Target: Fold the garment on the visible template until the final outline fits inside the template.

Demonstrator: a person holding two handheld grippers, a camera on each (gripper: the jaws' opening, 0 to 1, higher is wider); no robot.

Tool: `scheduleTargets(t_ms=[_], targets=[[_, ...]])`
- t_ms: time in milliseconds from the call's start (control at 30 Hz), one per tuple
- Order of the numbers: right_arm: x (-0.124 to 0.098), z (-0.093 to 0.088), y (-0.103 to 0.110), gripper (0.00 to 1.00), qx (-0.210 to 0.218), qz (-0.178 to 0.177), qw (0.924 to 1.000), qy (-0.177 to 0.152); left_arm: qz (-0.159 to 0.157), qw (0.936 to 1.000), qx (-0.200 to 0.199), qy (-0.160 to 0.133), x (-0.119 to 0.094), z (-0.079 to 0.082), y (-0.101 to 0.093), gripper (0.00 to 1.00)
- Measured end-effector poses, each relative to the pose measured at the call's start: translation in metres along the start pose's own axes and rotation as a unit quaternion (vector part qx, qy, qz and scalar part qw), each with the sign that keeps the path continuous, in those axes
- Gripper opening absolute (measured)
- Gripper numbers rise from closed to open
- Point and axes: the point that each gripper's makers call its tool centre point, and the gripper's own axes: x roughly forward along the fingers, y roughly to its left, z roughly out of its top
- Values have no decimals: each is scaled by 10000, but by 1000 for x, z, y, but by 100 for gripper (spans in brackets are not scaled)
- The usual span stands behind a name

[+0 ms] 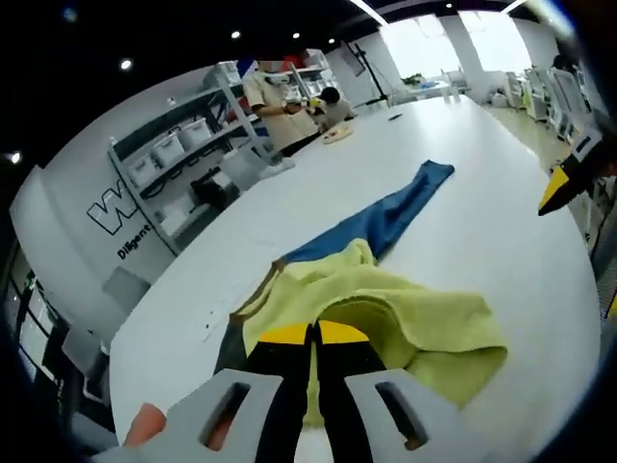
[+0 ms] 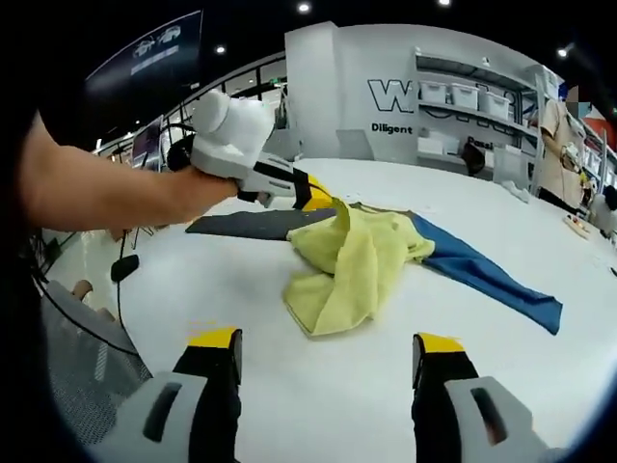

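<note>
My left gripper (image 1: 314,333) has its yellow-tipped black jaws pressed together on a pinch of the soft yellow fleece garment (image 1: 405,313), and in the right gripper view I see that same left gripper (image 2: 326,200) lifting a corner of the cloth off the table while a bare forearm (image 2: 106,188) reaches in from the left behind it. My right gripper (image 2: 328,362) hangs released, its two jaws spread wide apart above bare tabletop, just short of the garment's near edge and touching nothing. The garment (image 2: 352,256) lies crumpled in a loose heap on the large white table (image 2: 289,386), resting across a long flat template strip that runs blue (image 2: 492,280) on one side and dark grey (image 2: 246,224) on the other. Beyond the table stand white shelving racks with storage boxes (image 1: 183,154), and people (image 1: 275,106) work at the far end.
</note>
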Motion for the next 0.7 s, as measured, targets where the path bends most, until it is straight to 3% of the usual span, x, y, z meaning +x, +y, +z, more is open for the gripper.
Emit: scheduleTargets(t_ms=[133,267,400,700], targets=[[0,1,4,60,-202,34,9998,-20,104,9999,-71,-43,-12,-1,9,0],[1,0,7,36,-187,127,9997,106,226,9995,-173,-101,-26,-2,17,0],[1,2,8,39,-365,133,9991,161,309,9991,-235,-160,-38,-4,21,0],[7,16,9,31,-541,215,9983,45,589,9969,-421,-309,-73,-10,38,0]])
